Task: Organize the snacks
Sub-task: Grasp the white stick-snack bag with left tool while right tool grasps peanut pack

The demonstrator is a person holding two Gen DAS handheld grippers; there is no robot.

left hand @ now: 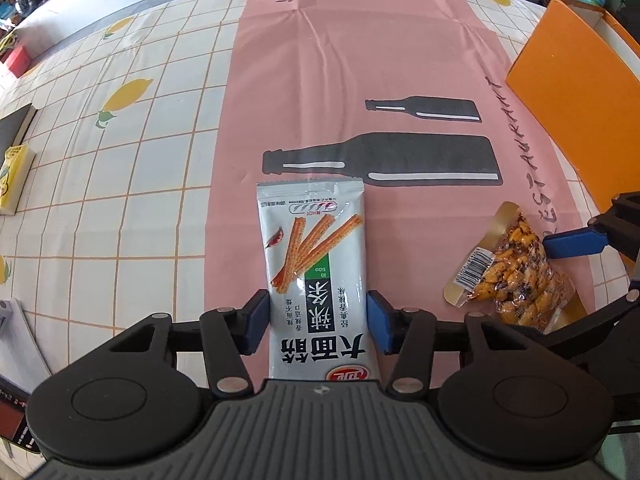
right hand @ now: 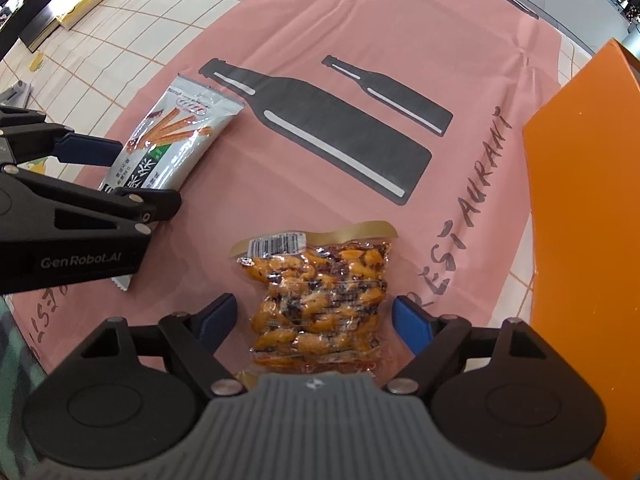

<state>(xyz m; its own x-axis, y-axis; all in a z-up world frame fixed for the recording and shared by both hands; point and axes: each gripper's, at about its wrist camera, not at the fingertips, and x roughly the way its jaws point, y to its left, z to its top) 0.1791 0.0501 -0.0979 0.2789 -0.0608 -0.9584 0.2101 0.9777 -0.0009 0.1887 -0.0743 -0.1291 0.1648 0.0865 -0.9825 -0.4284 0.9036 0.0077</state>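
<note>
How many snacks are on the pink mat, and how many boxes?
Silver spicy-stick packet: 1
Clear packet of orange nuts: 1
Orange box: 1, beside the mat
Total: 3
</note>
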